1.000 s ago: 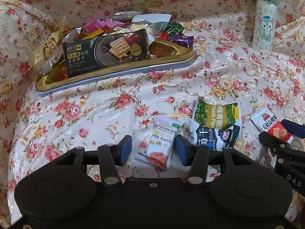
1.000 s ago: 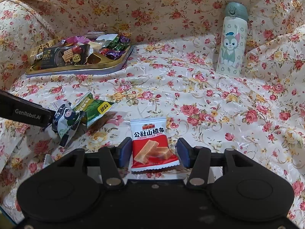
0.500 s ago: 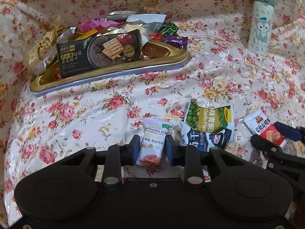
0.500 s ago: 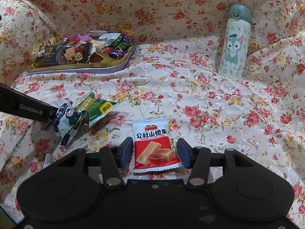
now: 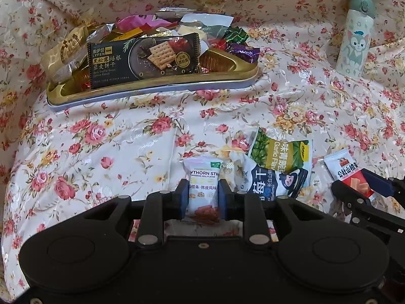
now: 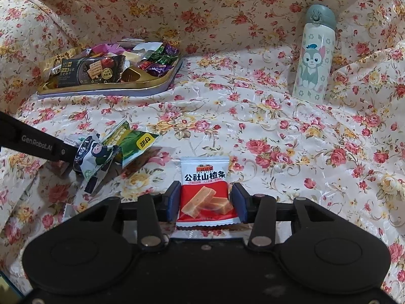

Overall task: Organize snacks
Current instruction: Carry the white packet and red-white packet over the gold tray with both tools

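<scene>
A white hawthorn-strip packet [image 5: 202,174] lies on the flowered cloth, and my left gripper [image 5: 203,195] has its pads pressed on the packet's two sides while the jaws ease slightly open. A red and white hawthorn packet [image 6: 205,174] lies flat between the pads of my right gripper [image 6: 206,202]. Those jaws are closing, the pads stand at its edges, and the packet is not squeezed. The gold tray [image 5: 152,88] at the back left holds a black cracker pack [image 5: 144,58] and several wrapped sweets.
A green garlic-pea packet [image 5: 281,149] and a white and navy packet [image 5: 273,182] lie overlapping between the two grippers. A cat-print bottle [image 6: 314,58] stands upright at the back right. The cloth rises in folds behind the tray and on the right.
My left jaws have shut from wide apart onto the white packet. The right jaws have narrowed around the red packet. Neither hand has shifted.
</scene>
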The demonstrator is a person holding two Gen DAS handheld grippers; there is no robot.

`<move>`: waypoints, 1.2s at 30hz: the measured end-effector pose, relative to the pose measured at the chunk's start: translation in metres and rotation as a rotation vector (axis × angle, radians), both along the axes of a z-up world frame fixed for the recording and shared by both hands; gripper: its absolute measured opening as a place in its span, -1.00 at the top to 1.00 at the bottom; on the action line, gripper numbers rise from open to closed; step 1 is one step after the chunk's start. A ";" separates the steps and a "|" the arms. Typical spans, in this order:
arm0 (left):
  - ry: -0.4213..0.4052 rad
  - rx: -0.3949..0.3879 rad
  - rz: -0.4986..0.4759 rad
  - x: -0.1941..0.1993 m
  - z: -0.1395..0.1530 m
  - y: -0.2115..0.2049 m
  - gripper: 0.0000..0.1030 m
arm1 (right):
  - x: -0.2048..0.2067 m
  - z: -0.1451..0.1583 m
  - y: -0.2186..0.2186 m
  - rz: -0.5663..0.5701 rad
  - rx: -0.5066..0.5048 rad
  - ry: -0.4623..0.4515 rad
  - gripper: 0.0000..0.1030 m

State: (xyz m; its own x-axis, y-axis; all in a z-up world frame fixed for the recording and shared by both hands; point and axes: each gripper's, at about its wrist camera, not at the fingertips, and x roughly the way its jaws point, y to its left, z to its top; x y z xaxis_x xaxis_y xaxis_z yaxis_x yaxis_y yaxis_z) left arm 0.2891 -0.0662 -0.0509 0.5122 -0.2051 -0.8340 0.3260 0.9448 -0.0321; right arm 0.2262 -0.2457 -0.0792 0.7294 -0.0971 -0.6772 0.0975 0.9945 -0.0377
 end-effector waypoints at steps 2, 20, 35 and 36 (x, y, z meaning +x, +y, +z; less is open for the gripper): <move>-0.005 0.005 -0.001 0.000 0.000 -0.001 0.29 | 0.000 0.000 -0.001 0.000 0.002 0.000 0.08; -0.019 -0.034 0.050 -0.015 0.014 0.011 0.48 | -0.010 0.013 0.002 0.003 0.019 -0.007 0.25; 0.028 -0.056 0.086 -0.076 0.047 0.034 0.48 | -0.057 0.054 0.011 0.036 0.124 -0.008 0.25; 0.031 -0.057 0.088 -0.081 0.048 0.036 0.48 | -0.061 0.056 0.011 0.037 0.140 0.001 0.25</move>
State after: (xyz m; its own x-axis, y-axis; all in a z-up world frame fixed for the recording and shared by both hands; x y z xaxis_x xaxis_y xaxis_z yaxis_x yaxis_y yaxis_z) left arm 0.2085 -0.0307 -0.0025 0.5048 -0.2079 -0.8379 0.2398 0.9661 -0.0952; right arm 0.1652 -0.2343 -0.0234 0.7302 0.0255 -0.6828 0.0607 0.9929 0.1020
